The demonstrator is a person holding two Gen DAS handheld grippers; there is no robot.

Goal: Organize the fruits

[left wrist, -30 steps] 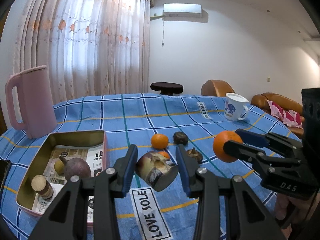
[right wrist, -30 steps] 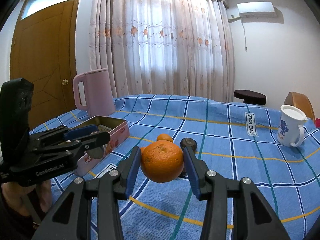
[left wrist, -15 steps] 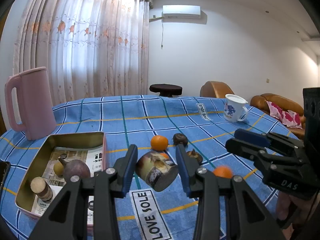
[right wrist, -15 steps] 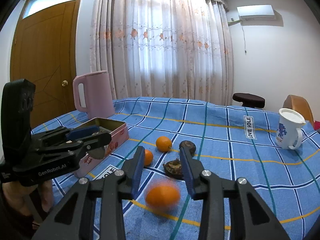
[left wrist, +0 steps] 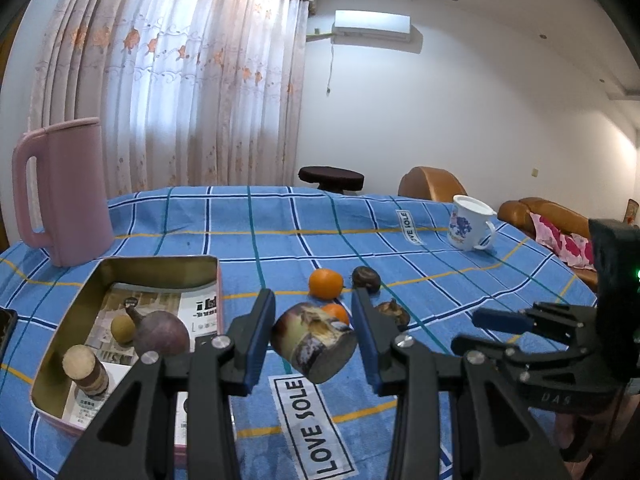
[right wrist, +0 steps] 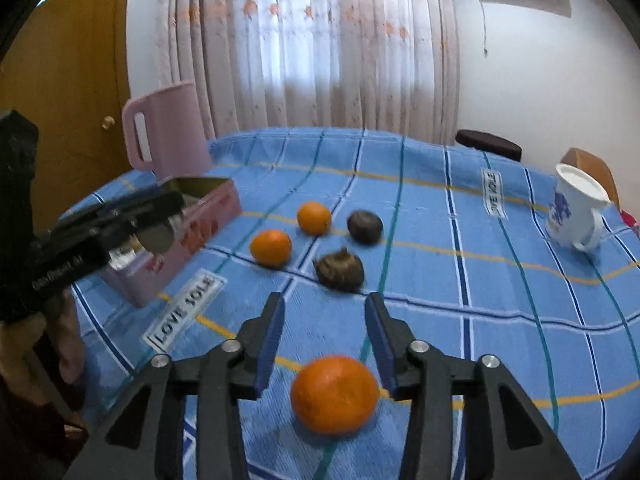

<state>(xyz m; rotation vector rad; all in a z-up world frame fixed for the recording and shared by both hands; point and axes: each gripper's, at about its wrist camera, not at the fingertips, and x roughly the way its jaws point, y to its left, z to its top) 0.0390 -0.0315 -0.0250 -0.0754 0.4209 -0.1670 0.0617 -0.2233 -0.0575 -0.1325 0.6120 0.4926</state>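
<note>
nearest, the right gripper (right wrist: 324, 320) had just spread its fingers, empty, over an orange (right wrist: 335, 394) lying loose on the bench (right wrist: 500, 320), likely slipped. the left gripper (left wrist: 314, 336) clenched a brown chunk (left wrist: 314, 342), seemingly bound for the tin (left wrist: 160, 266) at left. farther off lay more fruit.

The right hand-held gripper (right wrist: 324, 334) stands open, its jaws having just been opening — nothing pressed between the blue pads. A large orange (right wrist: 335, 394) lies on the blue checked tabletop (right wrist: 500, 300) below them. Beyond sit two smaller oranges (right wrist: 271, 247), two dark fruits (right wrist: 340, 270), a pink tin (right wrist: 192, 226) and a white mug (right wrist: 576, 208) — the left hand-held gripper (right wrist: 160, 224) hovers by the tin
</note>
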